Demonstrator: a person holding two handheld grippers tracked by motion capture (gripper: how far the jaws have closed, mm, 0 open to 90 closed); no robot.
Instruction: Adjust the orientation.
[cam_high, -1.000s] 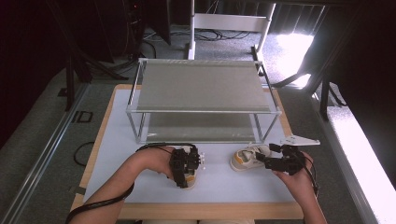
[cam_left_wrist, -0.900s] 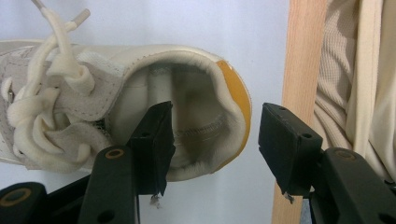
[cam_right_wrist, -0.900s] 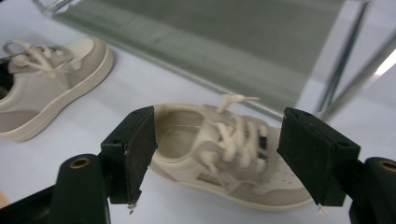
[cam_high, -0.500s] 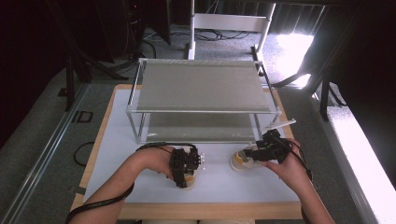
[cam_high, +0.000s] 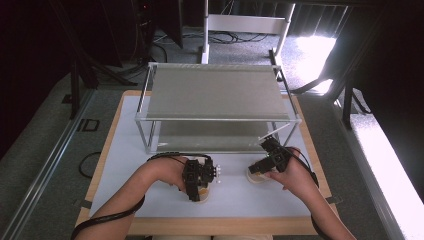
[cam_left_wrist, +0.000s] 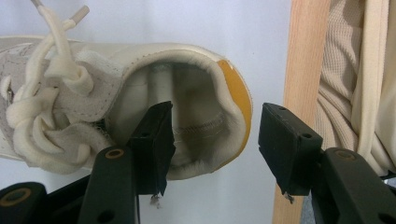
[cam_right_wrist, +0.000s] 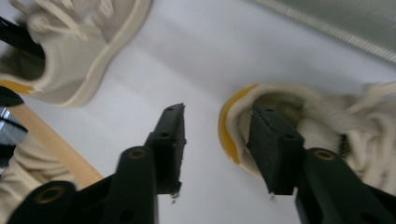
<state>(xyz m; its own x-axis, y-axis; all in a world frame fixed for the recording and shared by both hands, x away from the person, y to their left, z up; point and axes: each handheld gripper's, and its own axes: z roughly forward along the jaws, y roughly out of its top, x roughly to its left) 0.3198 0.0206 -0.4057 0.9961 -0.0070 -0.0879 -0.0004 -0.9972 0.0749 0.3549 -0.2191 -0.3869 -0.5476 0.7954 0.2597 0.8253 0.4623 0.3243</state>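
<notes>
Two cream shoes sit on the white table top (cam_high: 165, 200), both in front of the metal shelf rack (cam_high: 215, 95). No brand name or writing can be read on either shoe; each one just has a yellow patch at the heel and cream laces. The left shoe (cam_left_wrist: 140, 107) lies in front of the rack's left half, near the wooden edge of the table (cam_left_wrist: 299, 70). The left gripper (cam_left_wrist: 212, 140) has one jaw inside the shoe's opening and the other jaw outside the heel, with a gap left there, so it is not squeezing. The right shoe (cam_right_wrist: 299, 121) lies in front of the rack's right half. The right gripper (cam_right_wrist: 217, 140) has just been closing its jaws, one inside the heel opening and one outside, not yet pressing on the heel.
</notes>
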